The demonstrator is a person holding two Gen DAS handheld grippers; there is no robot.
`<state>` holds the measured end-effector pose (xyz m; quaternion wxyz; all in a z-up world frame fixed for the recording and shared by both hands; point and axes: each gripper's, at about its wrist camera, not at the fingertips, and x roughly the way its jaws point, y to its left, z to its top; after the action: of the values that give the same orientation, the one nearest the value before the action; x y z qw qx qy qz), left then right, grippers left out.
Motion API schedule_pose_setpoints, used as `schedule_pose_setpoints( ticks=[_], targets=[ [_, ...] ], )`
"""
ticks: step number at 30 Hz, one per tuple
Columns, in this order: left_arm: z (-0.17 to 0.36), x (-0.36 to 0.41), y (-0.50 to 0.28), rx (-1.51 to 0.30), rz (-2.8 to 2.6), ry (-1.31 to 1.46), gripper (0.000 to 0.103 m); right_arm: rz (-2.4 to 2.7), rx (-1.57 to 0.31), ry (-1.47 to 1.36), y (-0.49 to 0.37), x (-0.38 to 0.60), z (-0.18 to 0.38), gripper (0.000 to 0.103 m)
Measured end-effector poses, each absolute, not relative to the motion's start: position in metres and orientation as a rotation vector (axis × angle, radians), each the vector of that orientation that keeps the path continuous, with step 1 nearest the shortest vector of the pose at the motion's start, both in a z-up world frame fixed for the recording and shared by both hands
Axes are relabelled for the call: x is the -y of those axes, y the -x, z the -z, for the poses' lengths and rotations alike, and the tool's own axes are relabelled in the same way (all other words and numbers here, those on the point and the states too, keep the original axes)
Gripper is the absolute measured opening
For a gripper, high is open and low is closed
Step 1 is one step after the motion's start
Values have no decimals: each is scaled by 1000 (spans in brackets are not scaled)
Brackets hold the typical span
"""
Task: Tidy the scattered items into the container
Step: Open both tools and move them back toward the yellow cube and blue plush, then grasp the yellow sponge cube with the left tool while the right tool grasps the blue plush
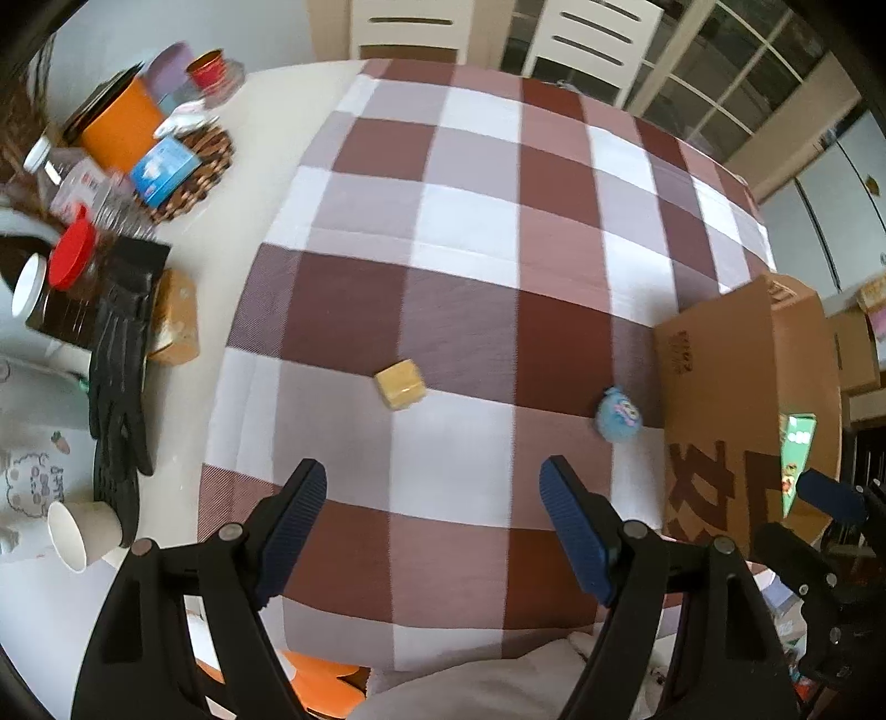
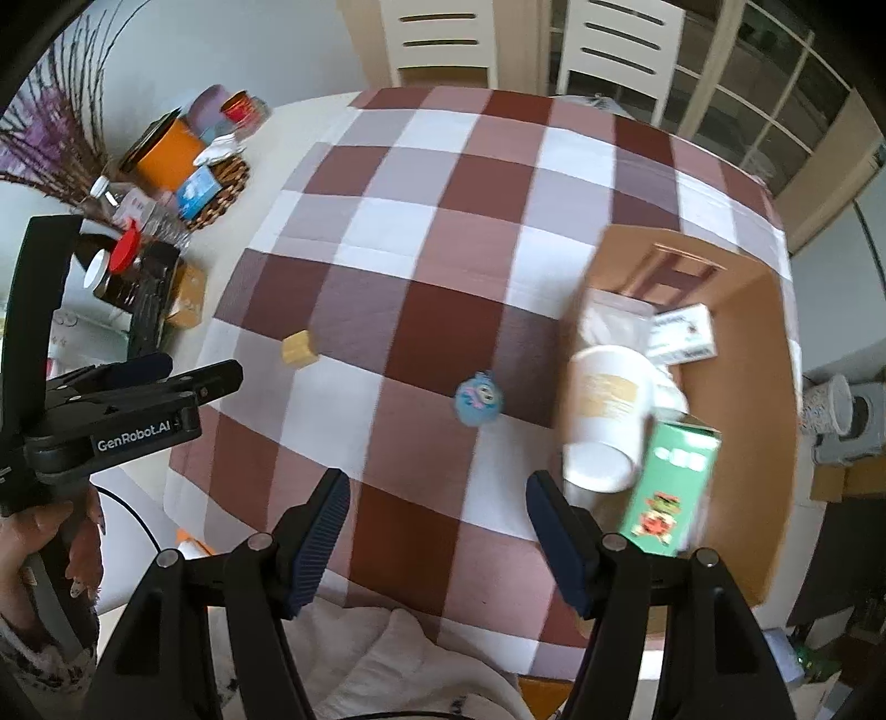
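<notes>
A yellow cube (image 1: 400, 383) and a small blue plush toy (image 1: 618, 414) lie on the checked cloth; both also show in the right wrist view, the cube (image 2: 299, 348) and the toy (image 2: 479, 399). A cardboard box (image 1: 720, 399) stands at the right; the right wrist view shows its inside (image 2: 736, 387) with a white cup (image 2: 606, 415), a green carton (image 2: 673, 487) and a white packet (image 2: 681, 332). My left gripper (image 1: 432, 498) is open and empty, short of the cube. My right gripper (image 2: 437, 509) is open and empty, near the box's front left corner.
Clutter crowds the table's left side: an orange tin (image 1: 124, 130), a blue tissue pack (image 1: 163, 169), a red-lidded jar (image 1: 72, 260), black gloves (image 1: 119, 382), a paper cup (image 1: 80, 534). Two white chairs (image 1: 410, 27) stand behind the table. The left gripper shows at left (image 2: 138, 399).
</notes>
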<state>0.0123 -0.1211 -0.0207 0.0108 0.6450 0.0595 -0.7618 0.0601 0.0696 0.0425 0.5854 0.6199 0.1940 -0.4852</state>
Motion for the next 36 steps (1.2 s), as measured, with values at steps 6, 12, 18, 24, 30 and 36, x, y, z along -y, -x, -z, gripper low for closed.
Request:
schedule_pose_setpoints(
  ticks=[6,12,18,24,30,36],
  targets=[
    [49,143,-12,-217,2305,-2039,81,1016,-496,-1426,-94,-45,-22,68],
    [86,145,0,-243,2287,-2063,81,954,-575,-1422,-120,-20,23,68],
    [118,140,24,-229,2276,-2058,81,946,-644,-1488,-122,0,71,68],
    [142,138,38,-236,2233,-2051,79,918,-731,-1502,-128,11,98,68],
    [161,136,46,-230,2198,-2073,61,884,-822,-1487,-136,18,113,57],
    [172,131,45,-254,2202,-2105,50,873,-867,-1464,-143,12,116,41]
  ],
)
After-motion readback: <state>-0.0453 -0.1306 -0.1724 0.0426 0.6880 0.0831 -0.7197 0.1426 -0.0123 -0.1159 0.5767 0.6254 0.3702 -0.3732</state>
